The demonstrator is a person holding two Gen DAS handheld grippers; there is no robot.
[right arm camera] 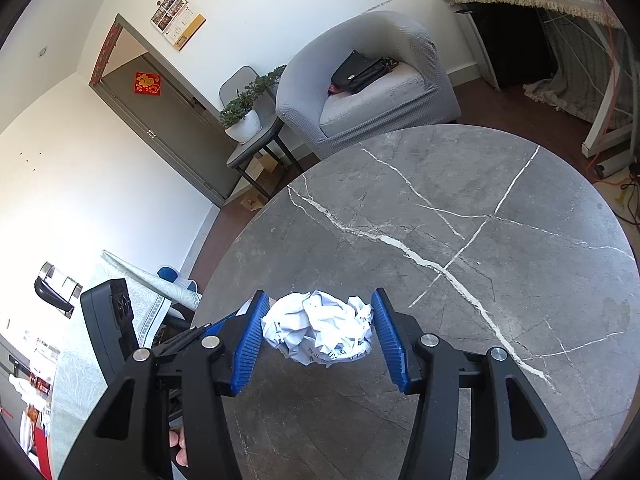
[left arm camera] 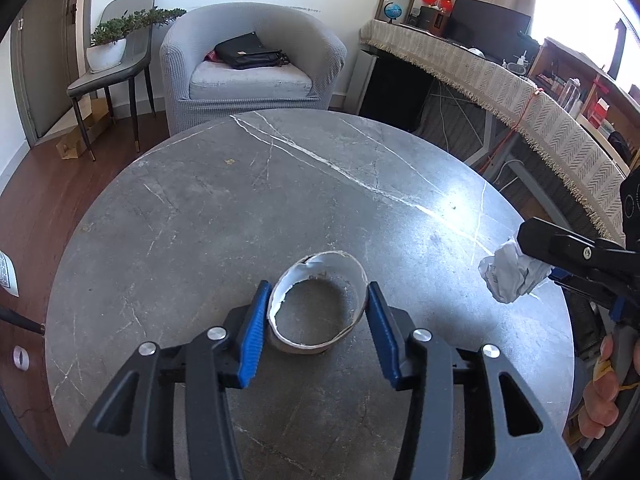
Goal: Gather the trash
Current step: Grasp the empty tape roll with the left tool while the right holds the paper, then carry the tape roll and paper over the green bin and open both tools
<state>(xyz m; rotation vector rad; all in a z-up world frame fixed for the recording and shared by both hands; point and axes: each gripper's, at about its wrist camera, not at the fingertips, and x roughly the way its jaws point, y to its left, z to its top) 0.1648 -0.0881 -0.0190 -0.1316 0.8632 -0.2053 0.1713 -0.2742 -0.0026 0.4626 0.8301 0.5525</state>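
Left tool (left arm camera: 318, 332) sits low over the near part of the round grey marble surface (left arm camera: 200, 220), blue pads (left arm camera: 252, 340) spread wide on either side of a torn cardboard ring (left arm camera: 320, 308). Ring lies on the surface, open side up, white inside, brown outside, ragged far edge. Left pad looks right against the ring's wall, right pad just beside it; real contact can't be told. Nothing gripped.

Right tool (right arm camera: 318, 334), seen in its own view, is closed partway on a crumpled white paper ball (right arm camera: 318, 332) with some print on it, both blue pads pressed into its sides. In the left view the same ball (left arm camera: 510, 274) shows at the right edge of the surface, held at the tip of the right tool (left arm camera: 532, 264), lower side close to the surface; touching or lifted can't be told. Person's fingers (left arm camera: 600, 396) wrap the handle below it.

Far behind the surface: grey armchair (left arm camera: 252, 60) with a black bag (left arm camera: 250, 52) on the seat, potted plant (left arm camera: 108, 44) on a chair to its left, fringed cloth-covered desk (left arm camera: 500, 84) on the right.
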